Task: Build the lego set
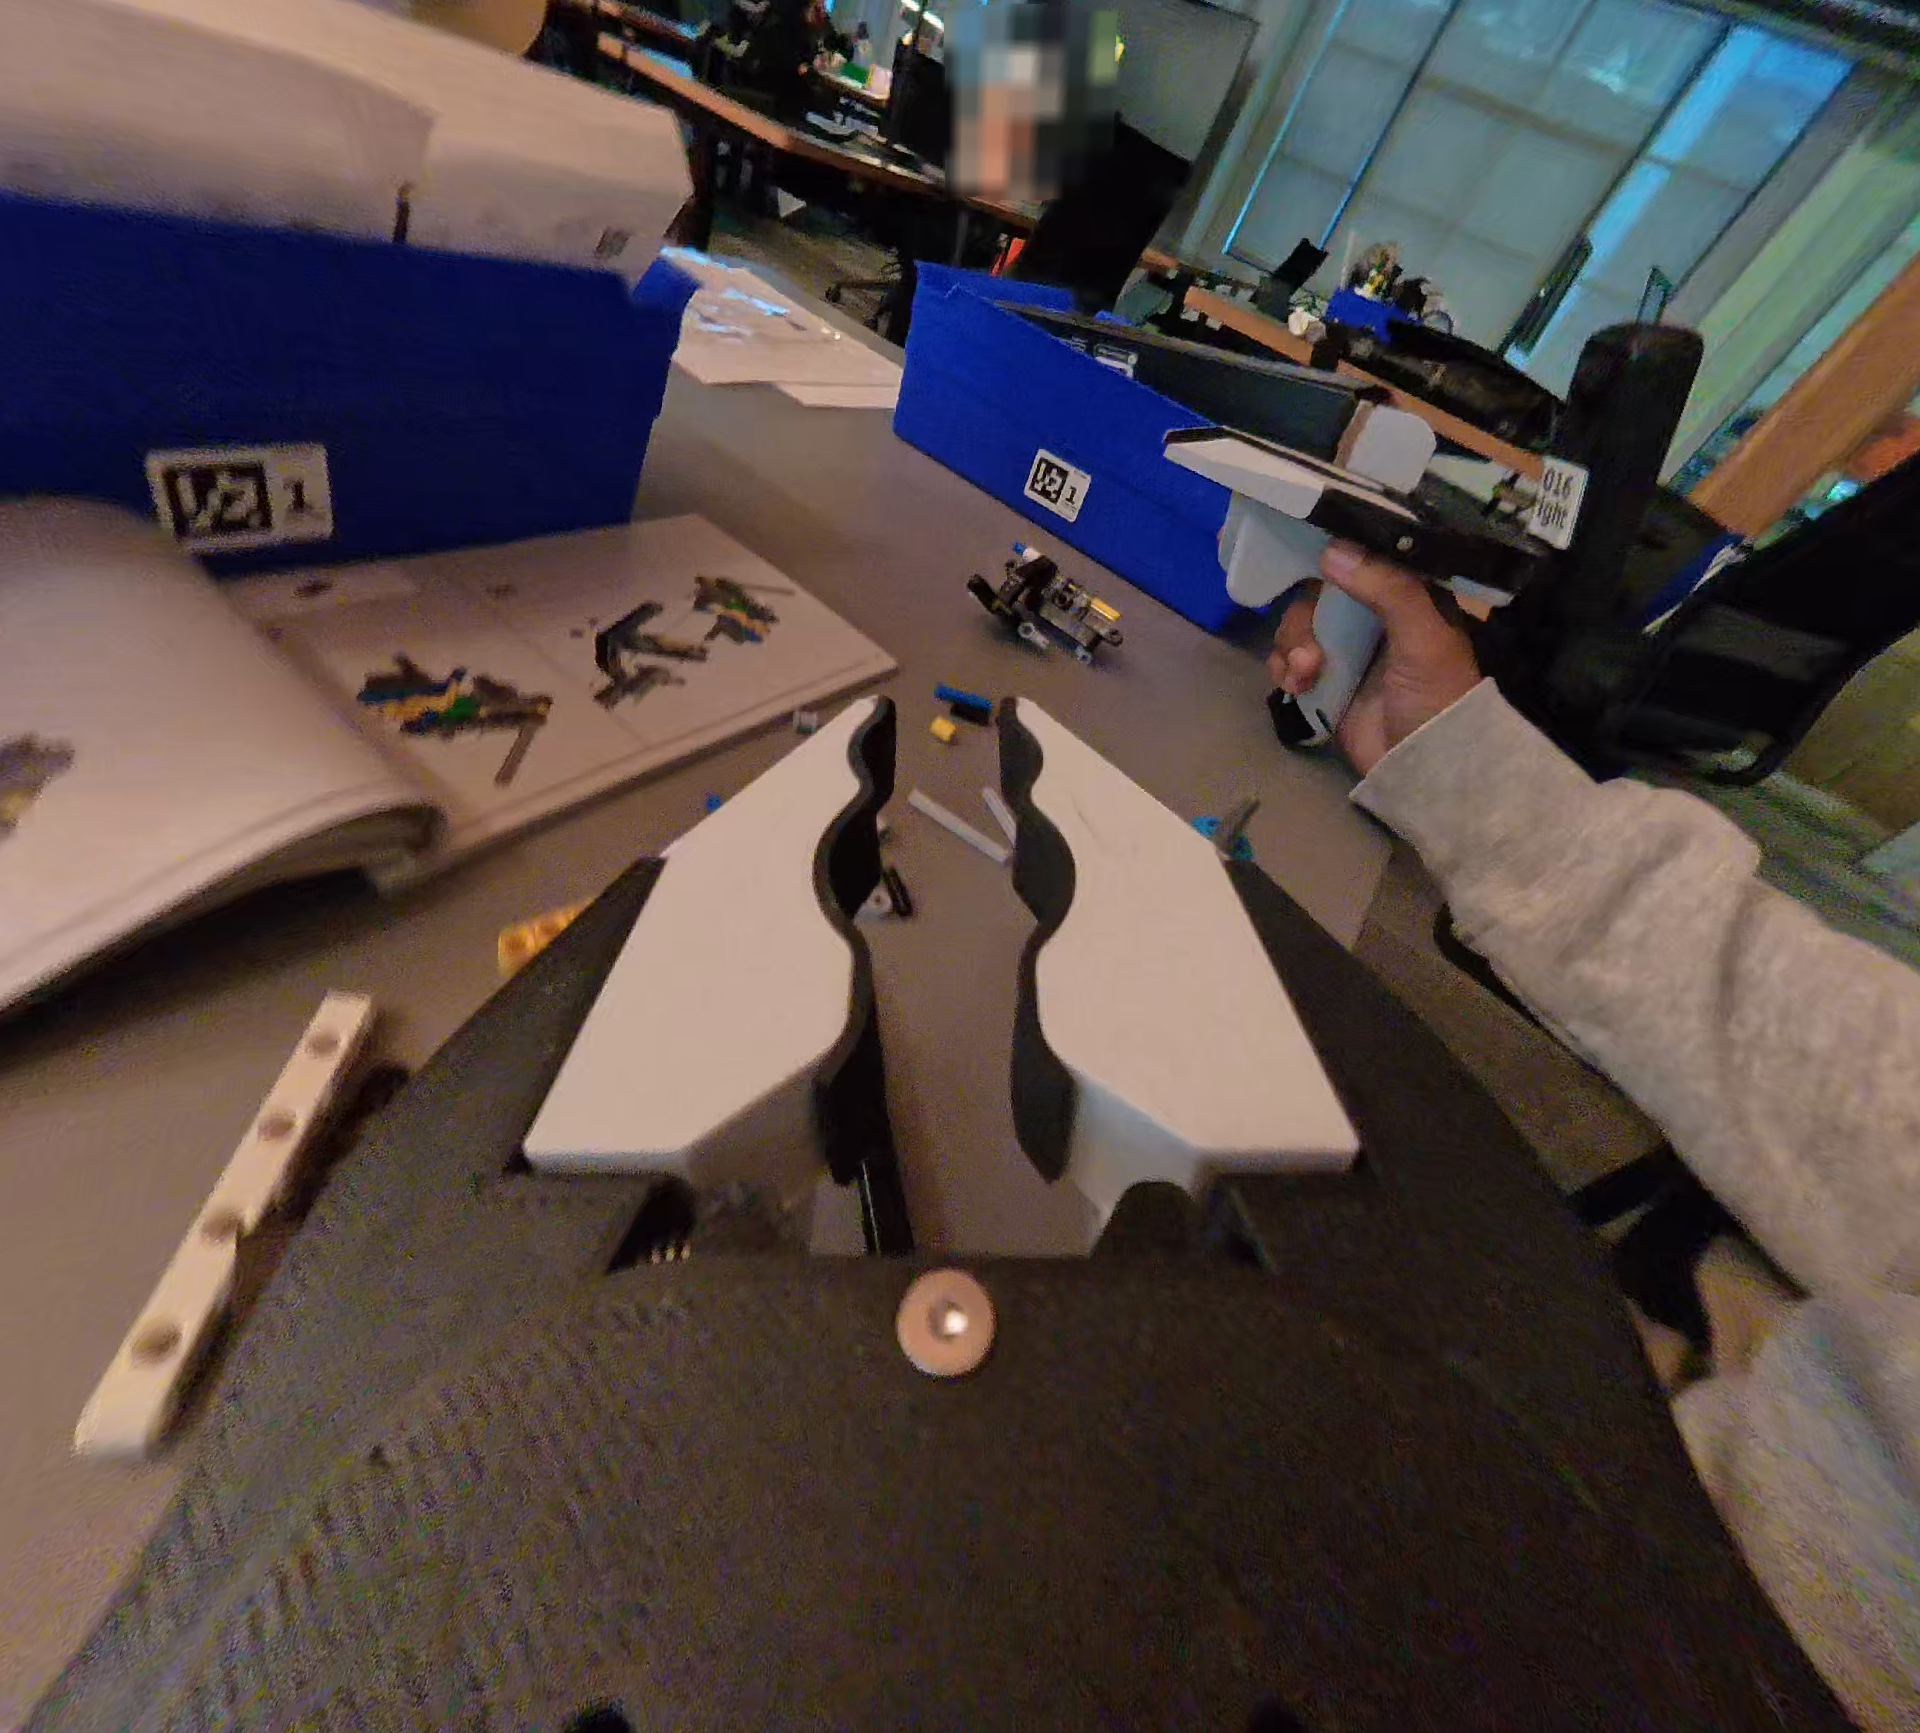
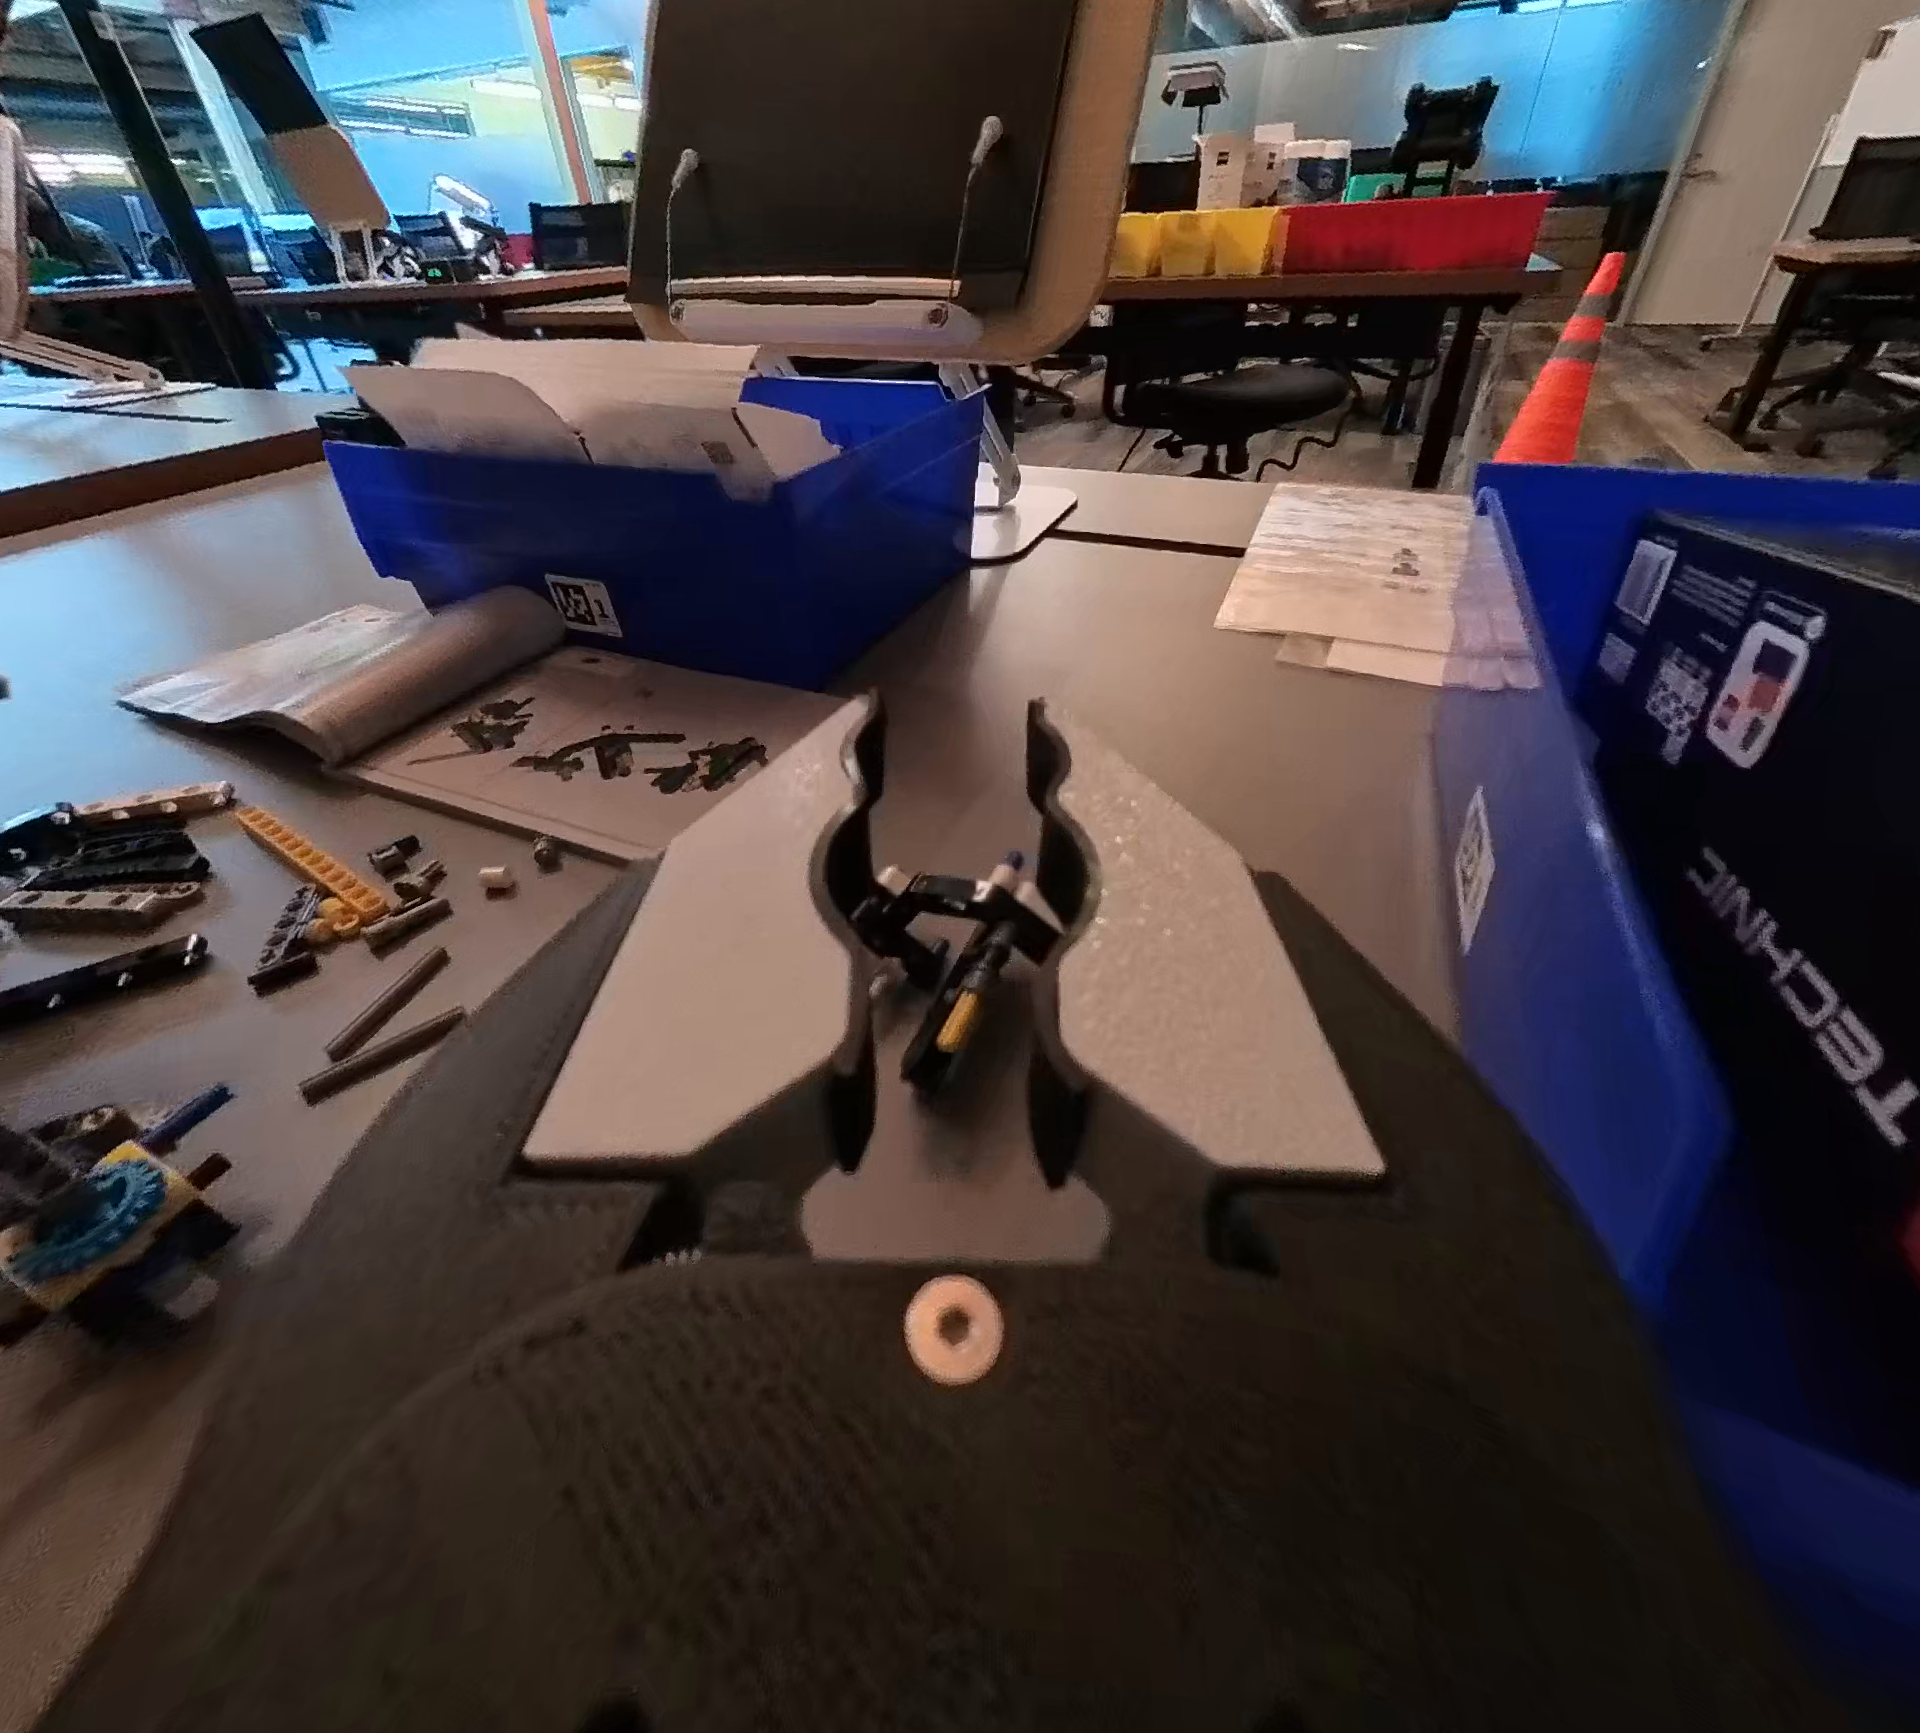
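A small black Lego assembly [image 1: 1044, 608] with yellow and white bits lies on the grey table [image 1: 790, 478]. In the right wrist view the assembly [image 2: 961, 945] shows in the gap between my right gripper's [image 2: 956, 727] open jaws, not pinched. In the left wrist view a hand holds the right gripper [image 1: 1184, 440] above and to the right of the assembly. My left gripper [image 1: 948, 717] is open and empty, low over small loose parts: a blue and yellow bit [image 1: 958, 704] and a white axle [image 1: 956, 826]. The open instruction booklet [image 1: 520, 675] lies to the left.
A blue bin with papers [image 2: 675, 530] stands behind the booklet [image 2: 582, 748]. A second blue bin [image 2: 1558, 956] holding a black box is close on the right. Loose beams, axles [image 2: 384, 1008] and a blue-geared sub-build [image 2: 104, 1205] lie left. A white beam [image 1: 239, 1205] lies by my left gripper. My right fingertips sit around 25 centimeters from my left ones.
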`<state>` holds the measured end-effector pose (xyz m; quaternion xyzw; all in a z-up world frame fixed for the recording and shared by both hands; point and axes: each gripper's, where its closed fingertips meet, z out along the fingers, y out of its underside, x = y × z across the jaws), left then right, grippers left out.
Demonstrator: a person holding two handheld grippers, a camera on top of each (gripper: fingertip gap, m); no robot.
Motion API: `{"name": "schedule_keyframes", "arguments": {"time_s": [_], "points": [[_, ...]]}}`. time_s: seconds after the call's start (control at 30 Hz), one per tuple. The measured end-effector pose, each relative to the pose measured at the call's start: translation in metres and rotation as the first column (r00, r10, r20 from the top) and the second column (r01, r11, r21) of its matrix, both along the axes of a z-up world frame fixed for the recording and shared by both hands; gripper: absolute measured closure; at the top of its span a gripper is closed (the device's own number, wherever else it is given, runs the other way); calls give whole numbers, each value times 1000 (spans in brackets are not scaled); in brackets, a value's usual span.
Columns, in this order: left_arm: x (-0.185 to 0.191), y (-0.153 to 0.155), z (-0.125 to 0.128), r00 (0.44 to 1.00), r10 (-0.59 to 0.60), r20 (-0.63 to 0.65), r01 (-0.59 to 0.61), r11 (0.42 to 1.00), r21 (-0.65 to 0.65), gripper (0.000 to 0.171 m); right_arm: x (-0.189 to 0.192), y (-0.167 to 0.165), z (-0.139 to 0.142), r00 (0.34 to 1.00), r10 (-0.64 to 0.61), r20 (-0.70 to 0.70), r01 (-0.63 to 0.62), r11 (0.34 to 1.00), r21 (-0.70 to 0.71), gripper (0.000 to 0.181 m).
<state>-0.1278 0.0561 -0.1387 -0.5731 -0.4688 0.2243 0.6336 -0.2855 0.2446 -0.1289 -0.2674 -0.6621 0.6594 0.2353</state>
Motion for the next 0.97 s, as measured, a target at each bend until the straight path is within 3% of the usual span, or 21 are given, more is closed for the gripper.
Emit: {"name": "schedule_keyframes", "arguments": {"time_s": [0.13,0.27,0.5,0.7,0.97], "points": [[-14,13,16,990,-48,-131,36,995,-93,164,-9,-3,-7,1000,-5,26,4,998,55,154],[2,11,27,966,-56,-251,60,998,9,171,2,-9,-7,999,40,16,-42,996,73,156],[0,4,19,970,-45,-240,43,999,-14,171,0,-9,-8,996,37,75,-38,999,11,156],[-2,-7,21,974,-7,-227,23,997,67,171,-7,3,-6,992,-65,110,70,997,-43,158],[-4,-8,19,977,-1,-214,17,997,73,171,-6,7,-5,984,-41,173,63,990,-126,156]]}}
